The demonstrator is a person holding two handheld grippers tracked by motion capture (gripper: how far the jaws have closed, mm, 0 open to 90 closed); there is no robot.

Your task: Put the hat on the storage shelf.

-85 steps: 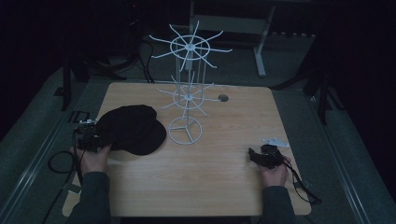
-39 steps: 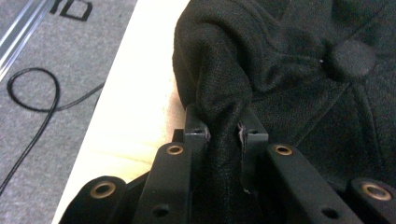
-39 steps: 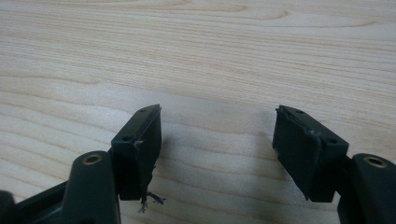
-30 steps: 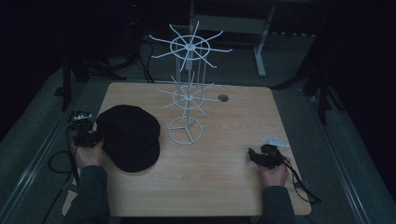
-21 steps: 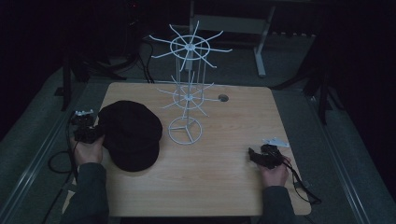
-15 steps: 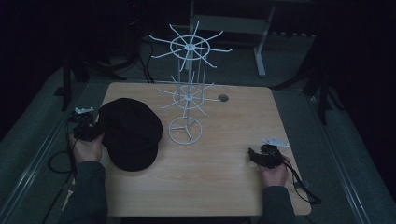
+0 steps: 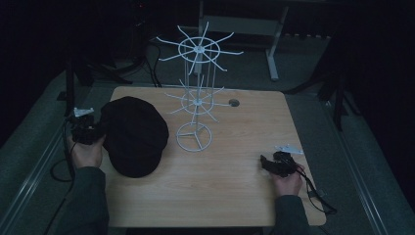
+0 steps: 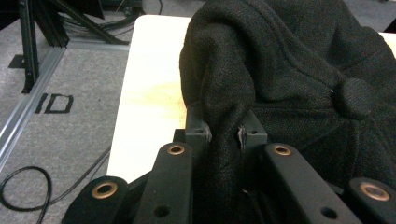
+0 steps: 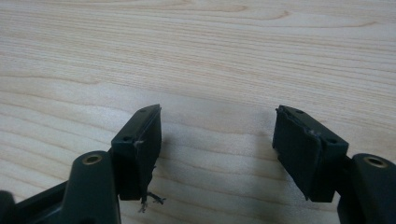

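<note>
Between my left tongs (image 8: 223, 135) a fold of the black cap (image 8: 289, 70) is pinched for lifting toward the white rack (image 7: 195, 105) — right tongs (image 9: 217, 140) spread, idle.

The high view is dim and underexposed: the room around the surface (image 7: 230, 186) sinks into near black, and only the wood and the white wire stand (image 7: 195, 105) catch light. Both tool views are far brighter (the wood almost washed out), with soft shadows and slightly blurred near parts.
</note>
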